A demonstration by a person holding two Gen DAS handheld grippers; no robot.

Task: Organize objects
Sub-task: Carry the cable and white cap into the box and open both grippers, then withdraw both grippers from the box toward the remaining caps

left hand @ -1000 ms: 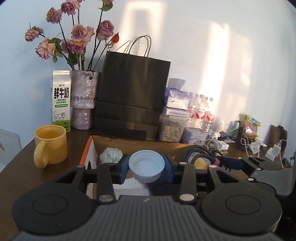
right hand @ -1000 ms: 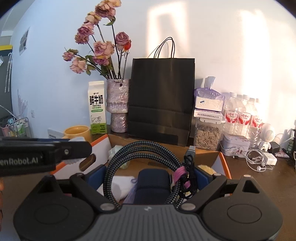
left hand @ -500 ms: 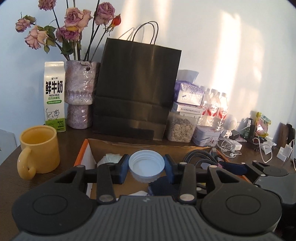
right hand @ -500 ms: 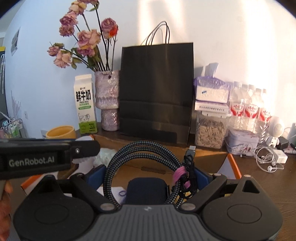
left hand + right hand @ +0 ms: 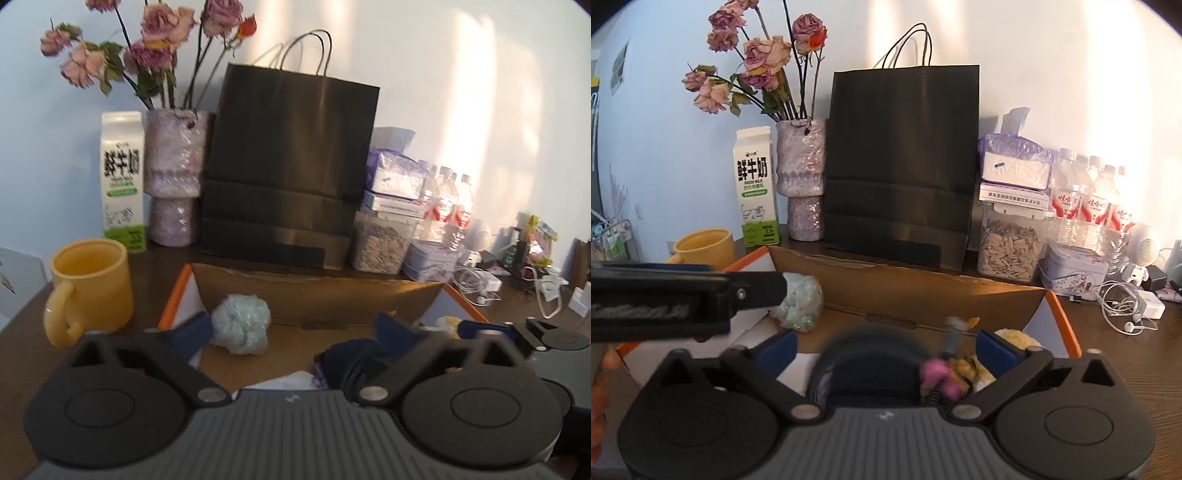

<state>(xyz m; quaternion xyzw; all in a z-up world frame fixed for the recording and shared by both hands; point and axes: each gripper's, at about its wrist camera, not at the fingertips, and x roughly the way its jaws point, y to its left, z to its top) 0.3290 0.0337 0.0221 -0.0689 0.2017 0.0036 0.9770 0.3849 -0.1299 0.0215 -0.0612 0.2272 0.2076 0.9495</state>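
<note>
The left gripper's [image 5: 291, 332] fingers [image 5: 195, 328] are opening, nothing between them; the right gripper's [image 5: 884, 349] are opening around the blurred coiled cable [image 5: 871, 365], over the cardboard box [image 5: 923, 291]. At twelve o'clock, bench [image 5: 1126, 350] clutter remains unsorted.

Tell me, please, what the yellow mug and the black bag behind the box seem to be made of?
Yellow mug: likely glazed ceramic, given its thick wall and soft sheen. Black bag: matte paper, with sharp fold creases and thin twisted cord handles.

Two wrist cameras, side by side, close above the cardboard box [image 5: 317, 295], both facing the black bag [image 5: 901, 162].
</note>
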